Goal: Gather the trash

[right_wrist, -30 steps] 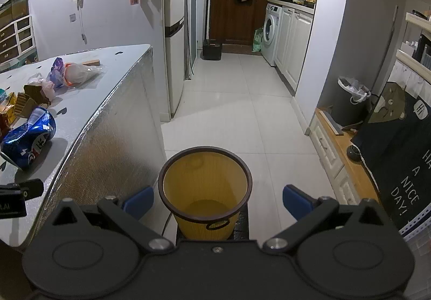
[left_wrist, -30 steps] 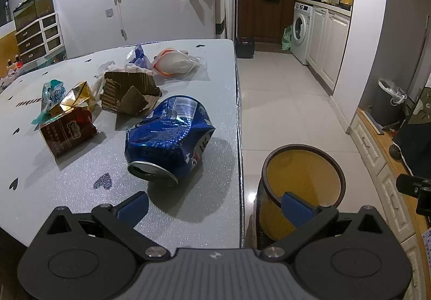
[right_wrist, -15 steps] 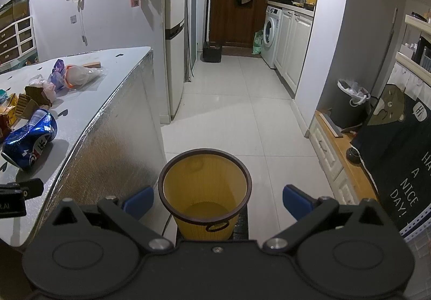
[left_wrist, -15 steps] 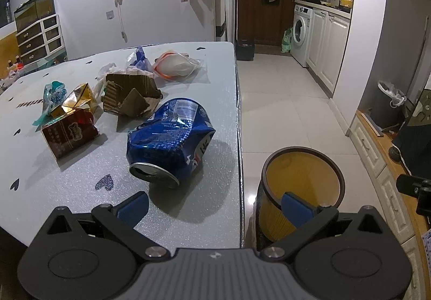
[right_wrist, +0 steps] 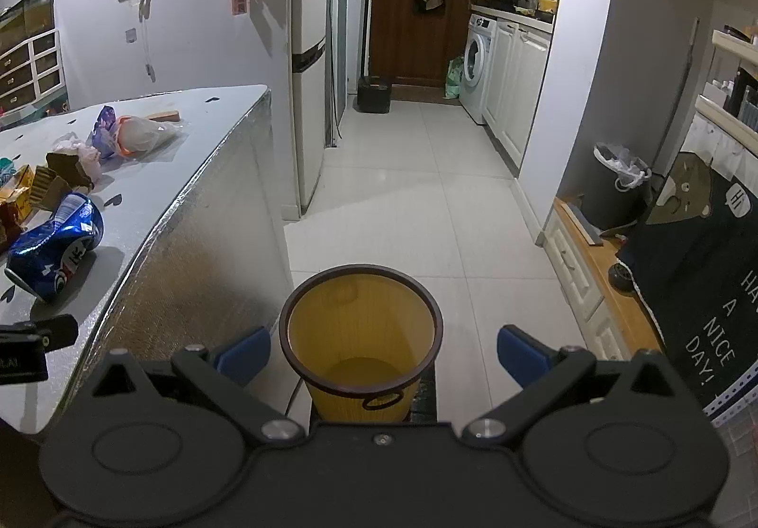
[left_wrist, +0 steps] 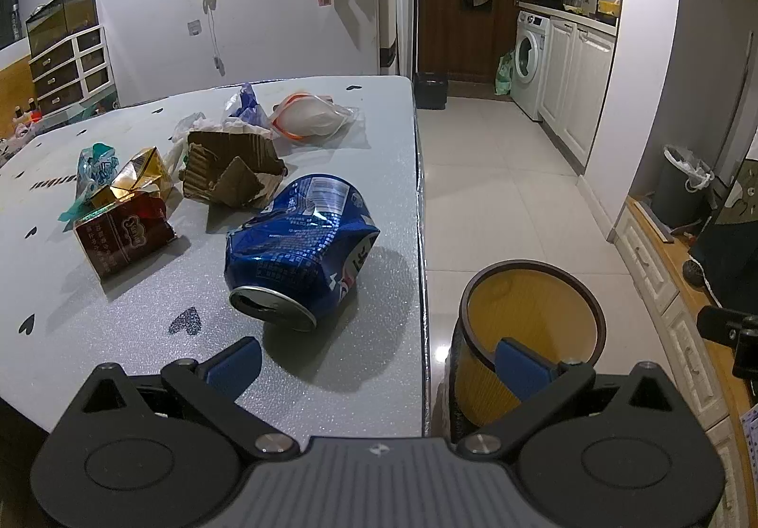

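The left gripper (left_wrist: 376,359) has crept nearer the crushed can (left_wrist: 303,250) by the table's (left_wrist: 142,300) right edge, fingers spread, empty. The right gripper (right_wrist: 383,355) waits spread above the bin (right_wrist: 360,338); nothing collected yet.

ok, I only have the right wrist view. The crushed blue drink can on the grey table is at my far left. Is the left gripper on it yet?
Observer: No. The left gripper is open and empty, short of the crushed blue drink can and not touching it.
Operator: Which end faces it?
Observer: The round silver end. The can lies on its side on the grey table.
Operator: What's cut off at my left edge?
Observer: A red cardboard carton, left of the can with a gap between them, and a teal plastic wrapper behind the carton.
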The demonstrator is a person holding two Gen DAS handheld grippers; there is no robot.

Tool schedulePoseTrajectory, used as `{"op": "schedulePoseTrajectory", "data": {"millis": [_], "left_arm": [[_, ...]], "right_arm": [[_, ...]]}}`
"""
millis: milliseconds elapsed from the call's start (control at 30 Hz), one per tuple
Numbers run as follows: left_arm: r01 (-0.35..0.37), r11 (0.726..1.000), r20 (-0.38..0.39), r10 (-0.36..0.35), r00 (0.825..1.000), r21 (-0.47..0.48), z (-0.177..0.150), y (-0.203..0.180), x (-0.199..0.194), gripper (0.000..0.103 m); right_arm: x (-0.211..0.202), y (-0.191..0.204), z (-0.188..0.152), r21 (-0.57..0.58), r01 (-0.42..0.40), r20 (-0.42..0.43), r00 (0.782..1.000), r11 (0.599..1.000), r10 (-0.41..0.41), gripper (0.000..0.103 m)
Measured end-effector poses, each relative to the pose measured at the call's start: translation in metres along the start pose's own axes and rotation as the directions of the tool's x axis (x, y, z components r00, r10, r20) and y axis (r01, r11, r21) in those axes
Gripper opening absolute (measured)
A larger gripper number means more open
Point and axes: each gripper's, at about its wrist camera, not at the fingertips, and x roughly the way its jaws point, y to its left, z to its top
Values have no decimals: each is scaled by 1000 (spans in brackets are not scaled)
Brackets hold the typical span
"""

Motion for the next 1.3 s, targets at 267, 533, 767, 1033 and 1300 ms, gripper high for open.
{"op": "schedulePoseTrajectory", "data": {"millis": [267, 533, 767, 1033, 1300], "left_arm": [[2, 1000, 6, -2, 1000, -1, 0, 1, -2, 103], [3, 1000, 9, -3, 1000, -1, -1, 0, -3, 103], [4, 1000, 9, -4, 1000, 0, 0, 0, -3, 103], [4, 1000, 14, -4, 1000, -3, 0, 0, -4, 103], [3, 1000, 27, -3, 1000, -3, -1, 0, -7, 103]], "right_arm": [[0, 0, -1, 0, 0, 0, 1000, 1000, 0, 103], [-2, -1, -1, -1, 0, 4, 1000, 1000, 0, 103], [-2, -1, -1, -1, -1, 4, 1000, 1000, 1, 103], [-2, 1, -2, -3, -5, 4, 1000, 1000, 5, 103], [-2, 0, -4, -3, -4, 8, 1000, 1000, 4, 103]]}}
